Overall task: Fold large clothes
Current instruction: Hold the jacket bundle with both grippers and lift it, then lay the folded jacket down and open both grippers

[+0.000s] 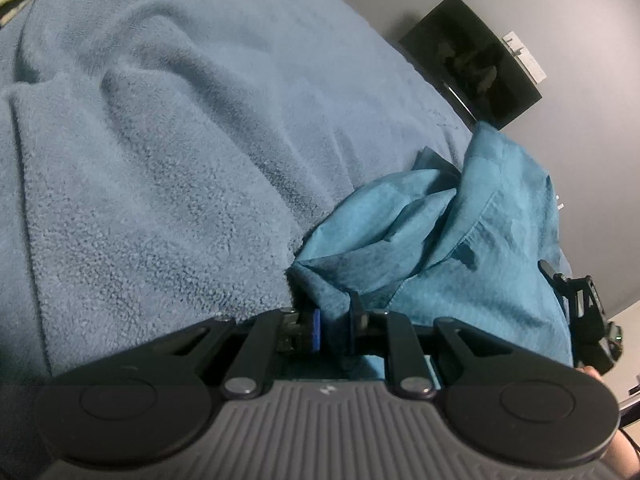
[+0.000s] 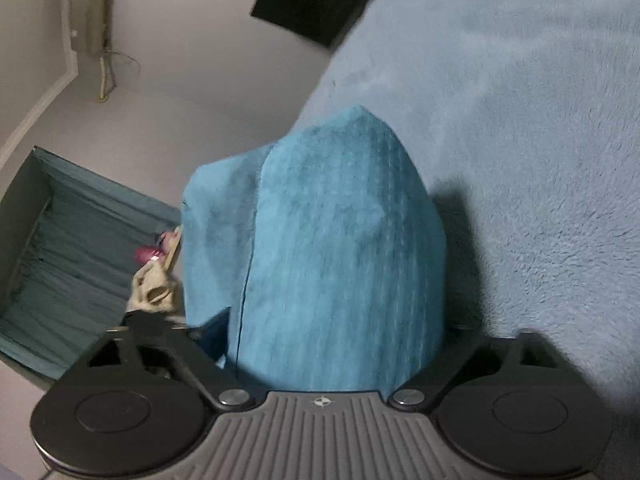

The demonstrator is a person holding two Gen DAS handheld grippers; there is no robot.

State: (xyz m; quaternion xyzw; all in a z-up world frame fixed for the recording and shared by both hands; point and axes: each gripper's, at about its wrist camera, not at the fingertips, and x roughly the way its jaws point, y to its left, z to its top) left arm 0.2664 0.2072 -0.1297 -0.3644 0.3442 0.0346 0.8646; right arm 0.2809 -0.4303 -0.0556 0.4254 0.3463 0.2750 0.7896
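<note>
Teal garment (image 1: 460,248) pinched in left claw (image 1: 334,328), right claw (image 2: 320,332) spread around its fold (grip unclear), blanket (image 1: 160,160) open beyond.

Pale grey wall (image 2: 168,120), dark framed panel (image 1: 472,60), teal curtain (image 2: 72,264).

Left gripper (image 1: 335,326): black linkage arms on silver round-head pivot pins, mounted to a grey ribbed housing flanked by two round black caps. One finger carried a blue pad (image 1: 316,330). A small white mark sat at the housing's top edge. Right gripper (image 2: 332,334): same build, black arms, silver pins, grey ribbed housing, with a small round crosshair mark at its top edge.
</note>
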